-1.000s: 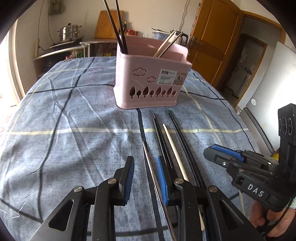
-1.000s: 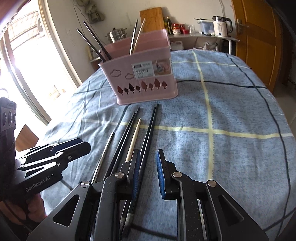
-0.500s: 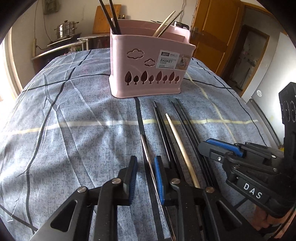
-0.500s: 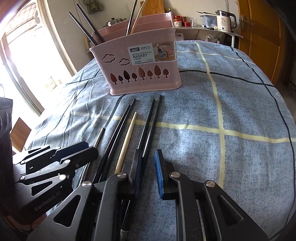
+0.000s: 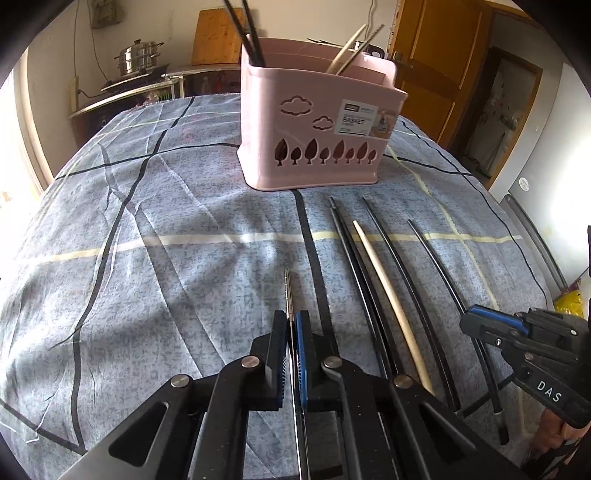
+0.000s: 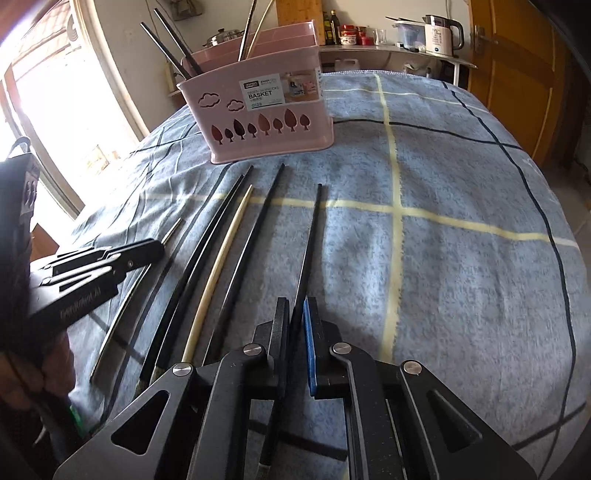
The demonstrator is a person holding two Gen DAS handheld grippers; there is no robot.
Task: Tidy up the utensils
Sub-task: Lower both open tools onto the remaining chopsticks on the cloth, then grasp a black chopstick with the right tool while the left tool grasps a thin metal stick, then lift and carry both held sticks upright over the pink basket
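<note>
A pink utensil basket (image 5: 317,122) (image 6: 266,110) stands at the far middle of the table, with black, pale and metal chopsticks upright in it. Several chopsticks lie in front of it. My left gripper (image 5: 291,321) (image 6: 147,251) is shut on a metal chopstick (image 5: 288,291) at the left of the row. My right gripper (image 6: 295,308) (image 5: 476,321) has its jaws closing on a black chopstick (image 6: 312,229) (image 5: 436,254) at the right end, and the pads touch it. Between the two lie a cream chopstick (image 5: 384,288) (image 6: 221,258) and more black chopsticks (image 5: 354,258).
A blue plaid cloth (image 6: 443,258) covers the rounded table, which drops off at left and right. Behind it are a counter with a steel pot (image 5: 138,61), a shelf with a kettle (image 6: 441,35), a wooden door (image 5: 436,66) and a bright window (image 6: 55,92).
Both grippers have closed: the left onto the metal chopstick, the right onto a black chopstick. That black chopstick has shifted right, away from its partner.
</note>
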